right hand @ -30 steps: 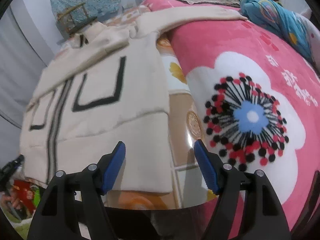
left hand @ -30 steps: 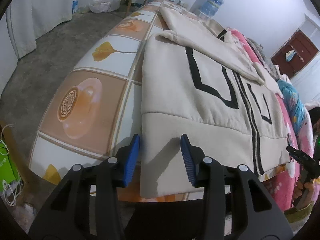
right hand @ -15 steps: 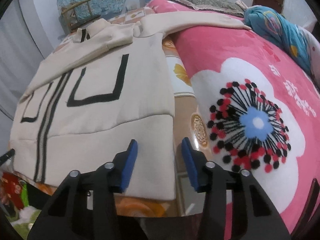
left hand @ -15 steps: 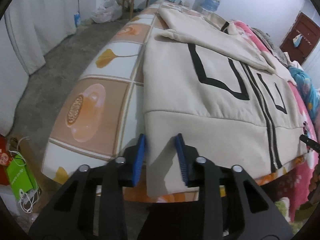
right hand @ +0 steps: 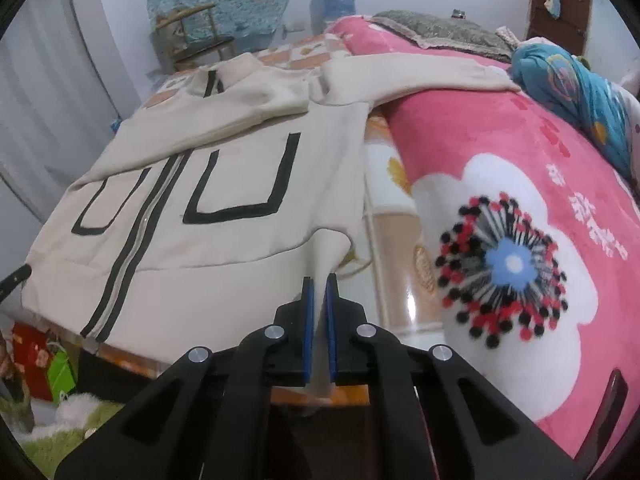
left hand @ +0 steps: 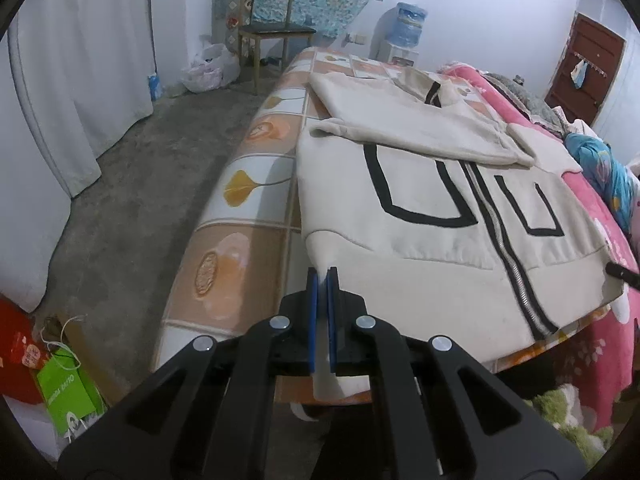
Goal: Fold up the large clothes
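Observation:
A cream zip-up jacket (left hand: 432, 216) with black rectangle trim lies front up on a tiled table; it also shows in the right wrist view (right hand: 208, 208). One sleeve is folded across its chest, the other sleeve (right hand: 420, 74) stretches onto the pink blanket. My left gripper (left hand: 321, 276) is shut on the hem's left corner. My right gripper (right hand: 319, 284) is shut on the hem's right corner. Both corners are pinched up between the blue pads.
The table (left hand: 240, 216) has a glossy orange and white tile pattern. A pink flowered blanket (right hand: 520, 240) lies beside the jacket. A wooden chair (left hand: 272, 32) and water bottle (left hand: 408, 24) stand at the far end. Bags (left hand: 68, 392) sit on the floor at left.
Both grippers have closed from open onto the jacket's bottom hem corners, and the corners now lift slightly off the table.

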A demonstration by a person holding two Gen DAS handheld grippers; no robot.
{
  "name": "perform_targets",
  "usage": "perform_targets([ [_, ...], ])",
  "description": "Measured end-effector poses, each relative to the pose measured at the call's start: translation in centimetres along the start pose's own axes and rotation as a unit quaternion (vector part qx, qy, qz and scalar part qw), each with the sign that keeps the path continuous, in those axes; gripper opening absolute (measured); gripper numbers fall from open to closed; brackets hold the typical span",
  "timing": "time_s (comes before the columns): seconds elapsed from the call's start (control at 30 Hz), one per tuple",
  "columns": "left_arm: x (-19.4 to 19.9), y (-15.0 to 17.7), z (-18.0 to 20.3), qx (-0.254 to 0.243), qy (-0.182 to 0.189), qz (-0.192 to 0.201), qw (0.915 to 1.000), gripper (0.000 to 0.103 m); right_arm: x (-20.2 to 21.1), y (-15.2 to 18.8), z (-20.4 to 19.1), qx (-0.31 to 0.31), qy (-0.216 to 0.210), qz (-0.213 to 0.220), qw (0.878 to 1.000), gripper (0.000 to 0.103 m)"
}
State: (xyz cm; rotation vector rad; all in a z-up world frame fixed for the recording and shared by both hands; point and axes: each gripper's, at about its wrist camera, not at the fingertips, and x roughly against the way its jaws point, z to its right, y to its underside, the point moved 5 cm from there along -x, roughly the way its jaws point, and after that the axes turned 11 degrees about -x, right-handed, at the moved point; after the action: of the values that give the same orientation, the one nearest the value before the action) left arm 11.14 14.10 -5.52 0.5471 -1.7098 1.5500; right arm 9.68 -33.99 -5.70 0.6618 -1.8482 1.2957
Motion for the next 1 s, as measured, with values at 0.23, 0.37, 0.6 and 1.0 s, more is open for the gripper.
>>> perform_targets([
  [0.23,-1.6,2.8,-0.2,0.019,0.017,-0.064,0.9976,0.006,-1.0,1.6,2.1,-0.027,0.014,-0.033,0.999,0.006],
  [0.37,-1.0,2.4,-1.4,0.011,-0.011,-0.068,0.9976,0.022,-0.7,0.8,2.9,-0.040,0.013,-0.048,0.998,0.013],
  [0.6,0.7,-4.1,-2.3,-0.013,-0.045,-0.024,0.9986,0.059,1.3,-3.8,0.4,-0.012,0.002,-0.001,1.000,0.056],
  [1.0,-10.2,-18.9,10.2,-0.140,-0.015,-0.022,0.9898,0.073,-10.0,-9.8,-6.3,0.050,0.026,-0.044,0.997,0.089],
])
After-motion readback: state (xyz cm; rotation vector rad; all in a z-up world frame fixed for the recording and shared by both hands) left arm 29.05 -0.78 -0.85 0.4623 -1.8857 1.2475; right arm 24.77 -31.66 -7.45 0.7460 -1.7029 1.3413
